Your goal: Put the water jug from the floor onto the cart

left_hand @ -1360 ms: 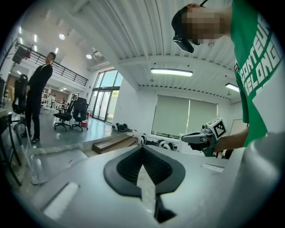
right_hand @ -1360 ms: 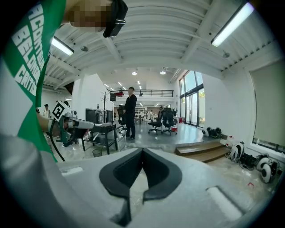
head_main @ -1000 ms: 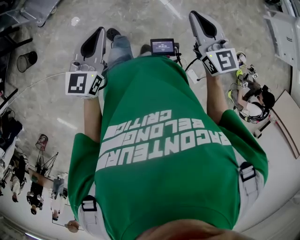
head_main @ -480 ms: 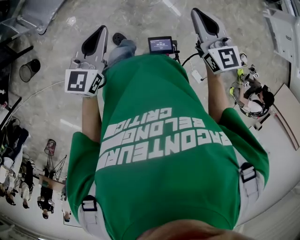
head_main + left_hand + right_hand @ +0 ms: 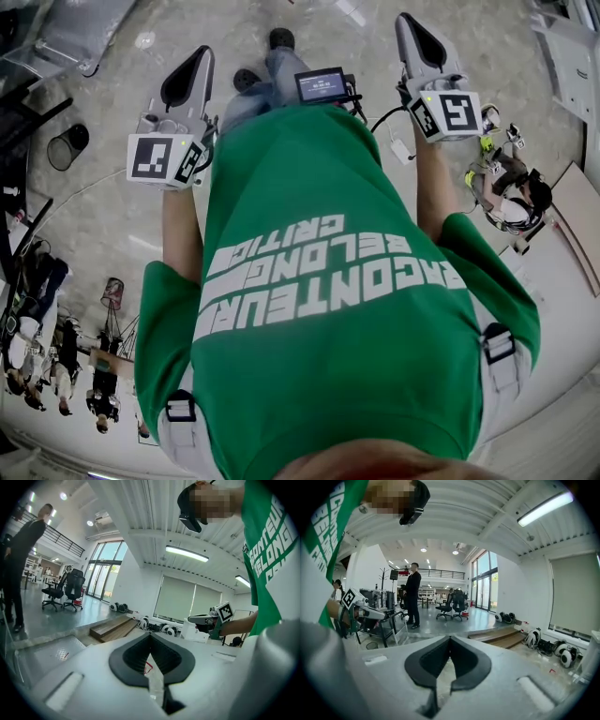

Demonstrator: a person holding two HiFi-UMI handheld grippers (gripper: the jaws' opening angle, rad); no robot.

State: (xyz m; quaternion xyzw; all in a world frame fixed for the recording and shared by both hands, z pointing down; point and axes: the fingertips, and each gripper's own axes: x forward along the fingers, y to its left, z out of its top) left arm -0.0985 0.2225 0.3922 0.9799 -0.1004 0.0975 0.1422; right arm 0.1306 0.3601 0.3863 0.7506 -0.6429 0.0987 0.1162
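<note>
No water jug and no cart that I can tell show in any view. My left gripper (image 5: 199, 56) is held out level over the stone floor at the head view's left, jaws closed tip to tip with nothing between them (image 5: 150, 635). At the right of that view my right gripper (image 5: 410, 21) points the same way, also shut and empty (image 5: 450, 638). Each gripper view catches the other gripper off to the side: the right gripper (image 5: 206, 619) and the left gripper (image 5: 365, 612). A person's green shirt (image 5: 328, 281) fills the middle of the head view.
A black bin (image 5: 67, 145) stands on the floor at left. A low wooden platform (image 5: 112, 627) and round gear along the wall (image 5: 164, 630) lie ahead. Office chairs (image 5: 452, 604), a standing person in black (image 5: 412, 597) and a black metal stand (image 5: 384, 620) are farther off.
The person has walked on: the feet have stepped and the bin and floor marks have slid down the head view. Both grippers stay shut and held out in front.
</note>
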